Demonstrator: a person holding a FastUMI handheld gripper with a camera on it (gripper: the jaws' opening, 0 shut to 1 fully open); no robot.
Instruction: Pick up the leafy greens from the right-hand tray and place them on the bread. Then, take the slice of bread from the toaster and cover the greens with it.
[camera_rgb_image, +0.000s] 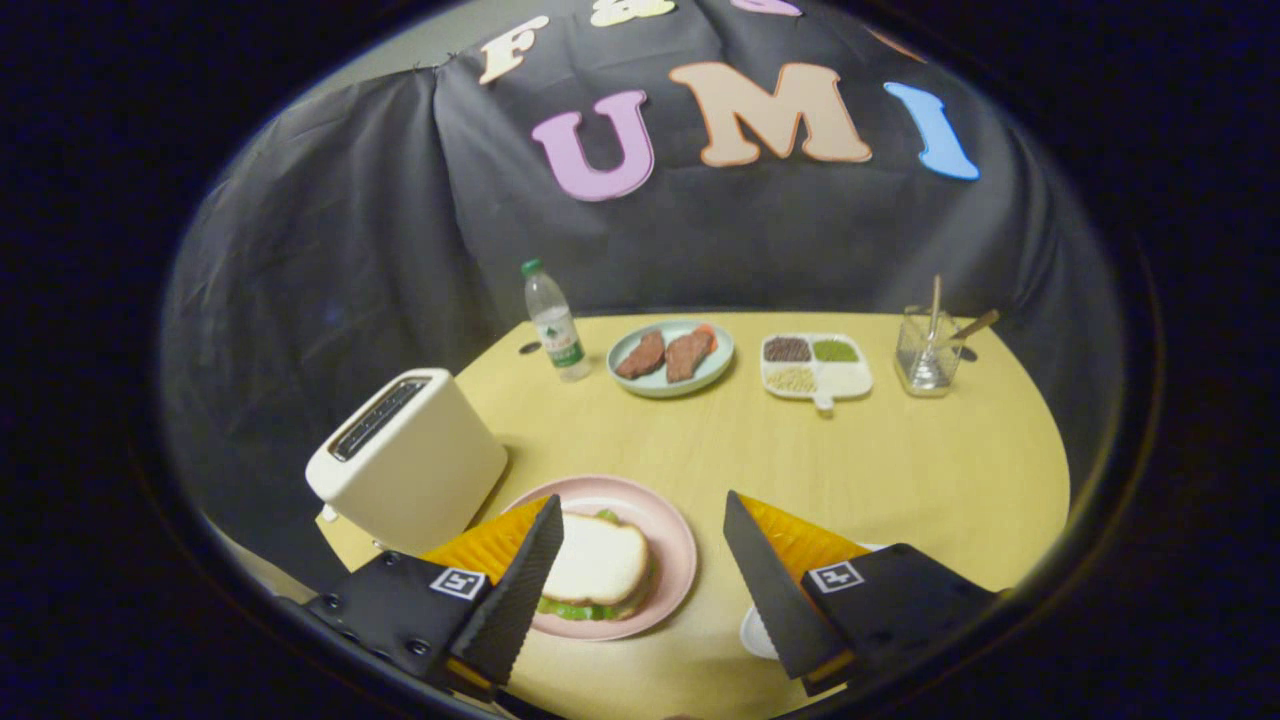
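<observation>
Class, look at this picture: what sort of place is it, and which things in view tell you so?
Probably a staged kitchen table in a booth: a toaster, a sandwich on a pink plate and a plate of meat on a yellow table. The gripper hangs open above.

Gripper (640, 580): two fingers (520, 590), each a flat, tapering blade that narrows to a point at the far end. The inner edge of each blade carries a fine toothed or ribbed texture. Each finger is seated on a broad, angular black mount (400, 610) with a matte finish. Each mount bears one small square fiducial marker (457, 582), white with a black pattern, set near the finger base. Small round screw heads show on the left mount's lower face. Fingers stand well apart, gripping nothing
</observation>
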